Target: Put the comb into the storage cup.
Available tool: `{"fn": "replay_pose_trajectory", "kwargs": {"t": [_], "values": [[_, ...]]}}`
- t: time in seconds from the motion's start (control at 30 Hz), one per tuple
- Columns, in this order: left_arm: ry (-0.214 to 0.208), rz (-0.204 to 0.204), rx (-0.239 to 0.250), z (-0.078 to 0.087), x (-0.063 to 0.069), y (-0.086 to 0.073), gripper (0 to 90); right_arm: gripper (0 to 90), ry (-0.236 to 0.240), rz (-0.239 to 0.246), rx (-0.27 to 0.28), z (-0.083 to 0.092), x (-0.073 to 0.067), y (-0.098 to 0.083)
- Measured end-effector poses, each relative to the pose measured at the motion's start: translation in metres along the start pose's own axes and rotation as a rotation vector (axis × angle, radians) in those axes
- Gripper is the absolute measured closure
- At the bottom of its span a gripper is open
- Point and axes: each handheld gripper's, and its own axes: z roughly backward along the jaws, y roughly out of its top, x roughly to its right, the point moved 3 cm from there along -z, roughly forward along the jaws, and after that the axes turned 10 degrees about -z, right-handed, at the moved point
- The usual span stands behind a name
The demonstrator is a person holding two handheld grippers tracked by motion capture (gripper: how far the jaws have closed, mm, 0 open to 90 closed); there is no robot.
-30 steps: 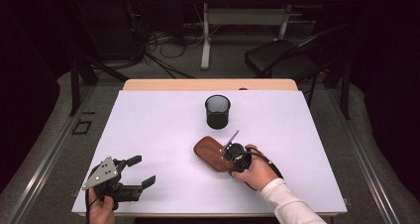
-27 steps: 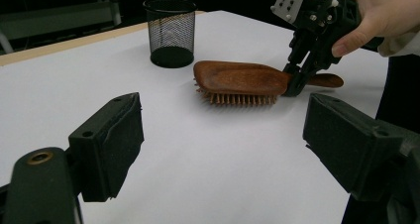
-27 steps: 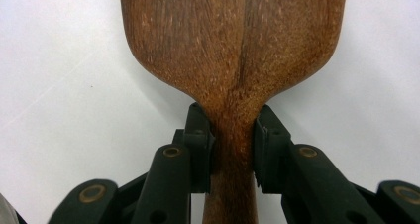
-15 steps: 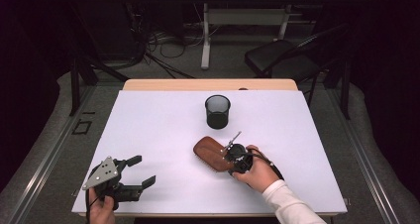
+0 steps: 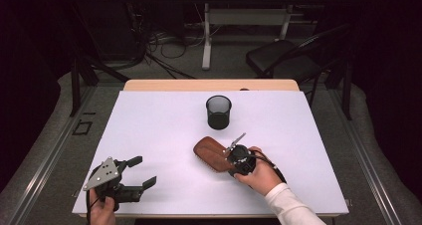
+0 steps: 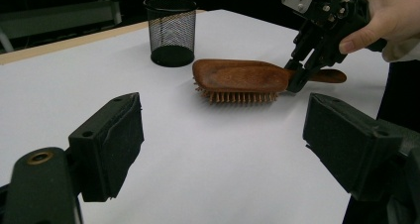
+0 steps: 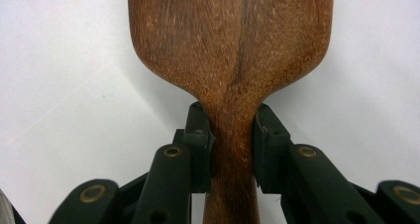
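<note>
A brown wooden hairbrush lies bristles down on the white table, right of centre. My right gripper comes down on it from the near right and is shut on the brush's narrow handle neck. In the right gripper view the two pads press both sides of the handle, with the hairbrush head stretching away above. The left gripper view has the hairbrush side-on, with the right gripper clamped at its handle end. My left gripper rests open near the front left edge, its fingers spread wide and holding nothing.
A black mesh pen cup stands upright behind the brush, towards the table's far middle, and appears as the mesh cup in the left gripper view. A dark chair and cables sit on the floor beyond the table.
</note>
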Motion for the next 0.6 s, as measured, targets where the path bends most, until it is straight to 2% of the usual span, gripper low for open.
{"fn": "replay_pose_trajectory", "kwargs": {"t": [0.3,0.57,0.6], "values": [[0.001,-0.002,-0.003,-0.0003,-0.0002,-0.0003,16.0,72.6,0.004,0.006,0.044,0.0036,-0.0002,0.0005],[-0.003,-0.001,-0.001,-0.0008,-0.0001,-0.0005,16.0,72.5,0.015,0.016,0.147,0.0096,-0.0027,0.0023],[-0.004,0.000,-0.002,-0.0009,-0.0001,-0.0005,16.0,72.5,0.015,0.016,0.147,0.0096,-0.0027,0.0023]]}}
